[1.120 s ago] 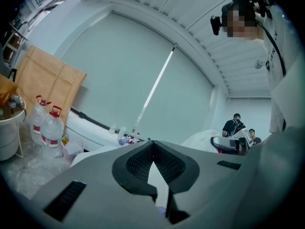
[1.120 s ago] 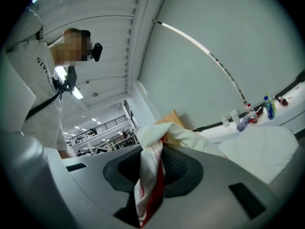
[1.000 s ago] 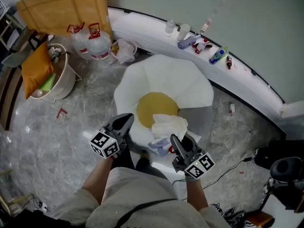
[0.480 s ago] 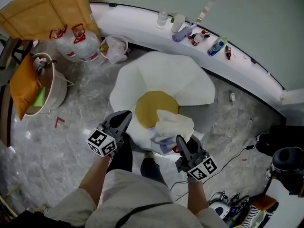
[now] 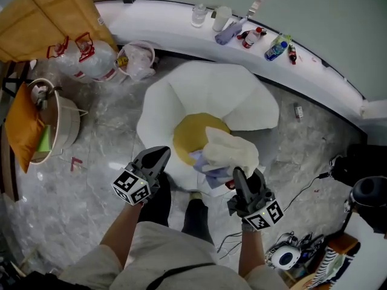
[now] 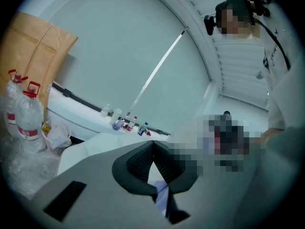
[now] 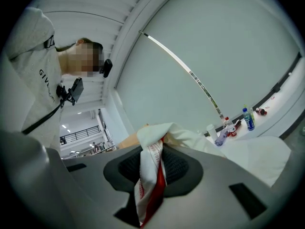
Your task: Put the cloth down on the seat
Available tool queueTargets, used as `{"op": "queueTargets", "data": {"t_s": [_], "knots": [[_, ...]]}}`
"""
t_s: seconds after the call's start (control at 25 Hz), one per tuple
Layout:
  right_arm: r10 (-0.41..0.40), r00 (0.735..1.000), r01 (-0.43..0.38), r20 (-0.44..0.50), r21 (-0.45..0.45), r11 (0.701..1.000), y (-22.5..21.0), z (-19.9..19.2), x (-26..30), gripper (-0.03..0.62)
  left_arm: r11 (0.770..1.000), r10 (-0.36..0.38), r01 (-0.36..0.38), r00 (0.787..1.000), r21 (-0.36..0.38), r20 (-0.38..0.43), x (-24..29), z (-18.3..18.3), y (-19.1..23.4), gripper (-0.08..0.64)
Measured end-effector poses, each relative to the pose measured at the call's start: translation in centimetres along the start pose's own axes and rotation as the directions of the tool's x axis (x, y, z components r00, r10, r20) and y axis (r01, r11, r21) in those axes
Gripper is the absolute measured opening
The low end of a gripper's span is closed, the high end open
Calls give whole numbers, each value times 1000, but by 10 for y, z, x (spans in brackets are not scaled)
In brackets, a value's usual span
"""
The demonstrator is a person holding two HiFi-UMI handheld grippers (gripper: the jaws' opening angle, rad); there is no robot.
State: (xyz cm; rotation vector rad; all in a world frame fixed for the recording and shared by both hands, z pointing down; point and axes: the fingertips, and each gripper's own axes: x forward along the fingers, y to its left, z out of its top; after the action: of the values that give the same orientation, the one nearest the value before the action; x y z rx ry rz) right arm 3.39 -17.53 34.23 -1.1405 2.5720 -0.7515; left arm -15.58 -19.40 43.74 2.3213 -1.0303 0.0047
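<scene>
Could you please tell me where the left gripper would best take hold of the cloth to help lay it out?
Grip the puffed far end of the cloth, over the seat's yellow middle, coming from the left. The right gripper pinches its near edge, so that bundle is the free part, and its left side is unobstructed. The left gripper, shut, must open first.

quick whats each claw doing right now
left claw: closed, nothing in it
right claw: closed on the cloth
</scene>
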Motion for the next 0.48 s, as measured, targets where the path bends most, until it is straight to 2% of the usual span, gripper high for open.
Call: {"op": "queueTargets", "data": {"t_s": [0.2,0.48], "knots": [[1,999,-1,47,-6,1000,-9,2,21,100,999,-43,43,999,-6,-31,14,-10,14,14],[-69,997,68,21,53,996,-49,-49,48,100,997,-75,74,996,-19,-58,33,-23,38,14]]}}
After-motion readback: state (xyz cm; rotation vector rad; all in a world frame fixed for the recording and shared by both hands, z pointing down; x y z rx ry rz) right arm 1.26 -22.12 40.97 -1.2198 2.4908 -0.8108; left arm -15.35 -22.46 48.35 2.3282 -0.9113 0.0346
